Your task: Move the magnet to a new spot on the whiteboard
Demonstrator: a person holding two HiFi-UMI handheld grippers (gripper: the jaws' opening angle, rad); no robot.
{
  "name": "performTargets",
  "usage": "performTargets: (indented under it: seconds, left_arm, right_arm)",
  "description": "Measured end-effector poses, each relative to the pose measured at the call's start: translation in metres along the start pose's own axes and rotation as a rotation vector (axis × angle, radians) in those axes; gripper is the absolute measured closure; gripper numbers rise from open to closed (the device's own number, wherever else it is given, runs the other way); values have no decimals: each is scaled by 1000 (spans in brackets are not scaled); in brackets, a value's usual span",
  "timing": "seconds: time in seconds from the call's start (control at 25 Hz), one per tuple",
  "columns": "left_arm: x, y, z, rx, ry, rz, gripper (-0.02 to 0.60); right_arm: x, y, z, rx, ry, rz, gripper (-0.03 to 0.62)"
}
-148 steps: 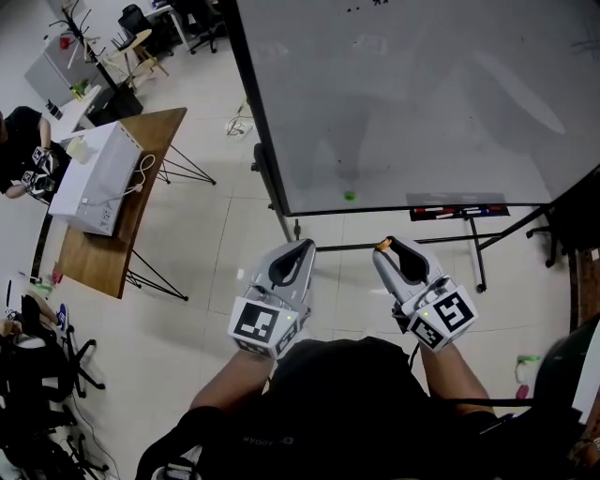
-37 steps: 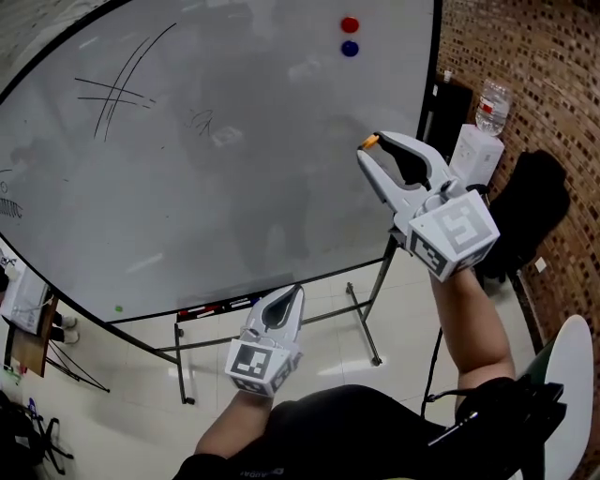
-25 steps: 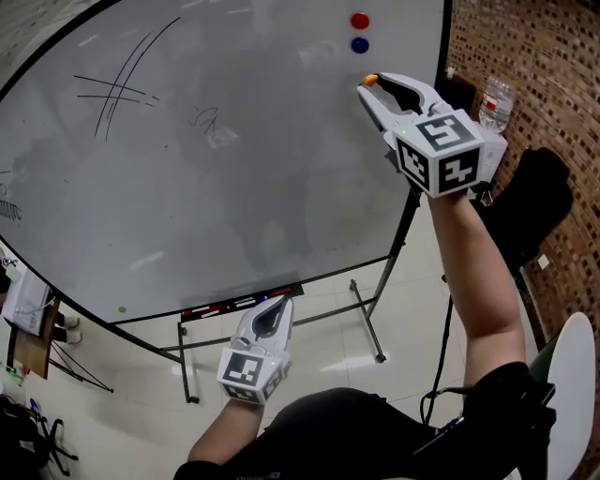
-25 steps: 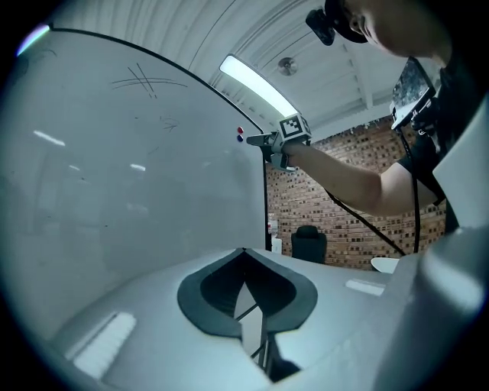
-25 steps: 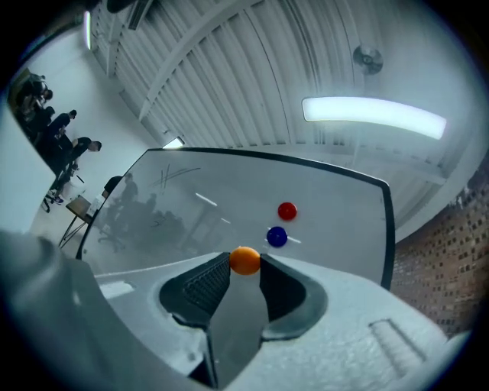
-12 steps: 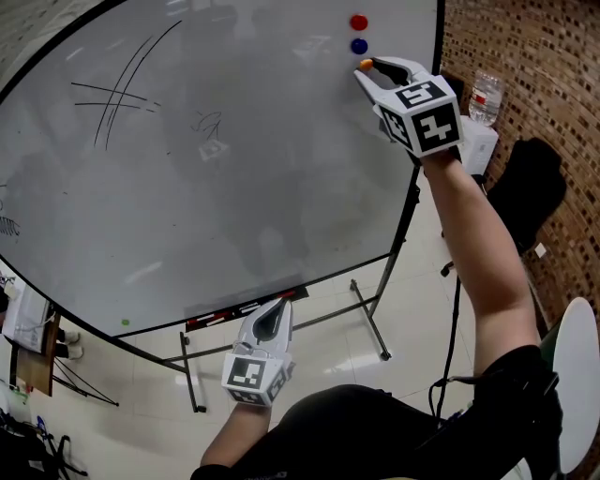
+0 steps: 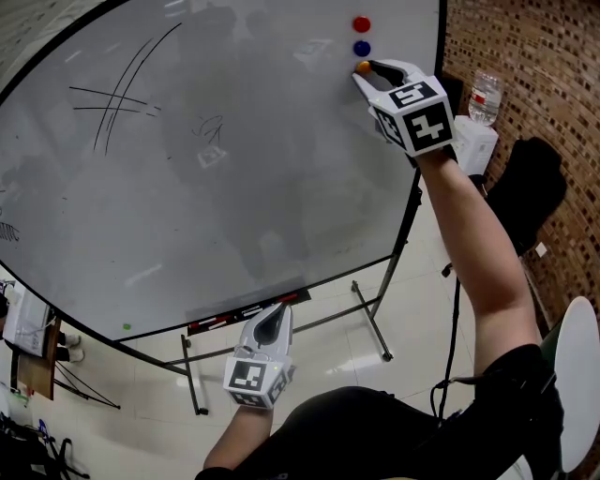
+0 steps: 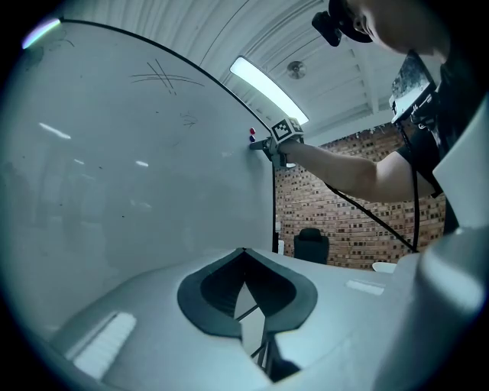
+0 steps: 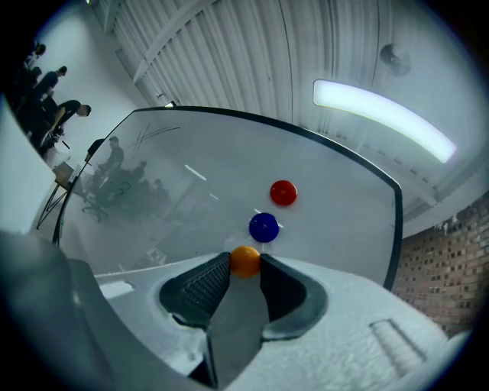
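My right gripper (image 7: 364, 68) is raised to the upper right of the whiteboard (image 7: 234, 169) and is shut on an orange magnet (image 7: 363, 67). In the right gripper view the orange magnet (image 9: 244, 260) sits pinched between the jaw tips, close to the board just below a blue magnet (image 9: 263, 227) and a red magnet (image 9: 283, 192). Whether it touches the board I cannot tell. The head view shows the red magnet (image 7: 361, 24) above the blue magnet (image 7: 361, 48). My left gripper (image 7: 278, 311) hangs low in front of the board's tray, shut and empty (image 8: 243, 252).
A marker tray (image 7: 246, 312) runs along the board's bottom edge over the stand legs (image 7: 370, 323). Pen scribbles (image 7: 112, 89) mark the upper left of the board. Right of the board are a brick wall (image 7: 525, 47), a water bottle (image 7: 484, 94) and a black chair (image 7: 536, 192).
The right gripper has carried the orange magnet up and in toward the board, ending just under the blue magnet. The left gripper has stayed low by the tray.
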State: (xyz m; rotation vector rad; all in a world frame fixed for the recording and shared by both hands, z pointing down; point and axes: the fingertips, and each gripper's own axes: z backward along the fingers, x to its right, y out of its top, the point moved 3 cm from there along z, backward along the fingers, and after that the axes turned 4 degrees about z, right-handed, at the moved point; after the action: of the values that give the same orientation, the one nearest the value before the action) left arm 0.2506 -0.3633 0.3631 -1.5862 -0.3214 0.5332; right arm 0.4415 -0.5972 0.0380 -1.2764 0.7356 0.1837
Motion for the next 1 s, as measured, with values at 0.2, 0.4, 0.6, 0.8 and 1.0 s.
performTargets:
  seconds: [0.2,0.4,0.6,0.8,1.0]
  left_arm:
    - [-2,2,2,-2,5,3,566]
    - [-5,1,3,-7,9,4,566]
    - [-6,-1,5,-2,13,9,566]
    - [-16,0,16,7,34,3,566]
    - [-39,3,42,23,64,9,566]
  right_arm:
    - [0,-1,-1,6,-24,5,480]
    - [-5,0,1,19,-9,4,453]
    - [-3,3,10,40,-31,7,427]
    - [-31,2,52,145,-6,-51,456]
    - [-139,-22,98,187,231,-172,591]
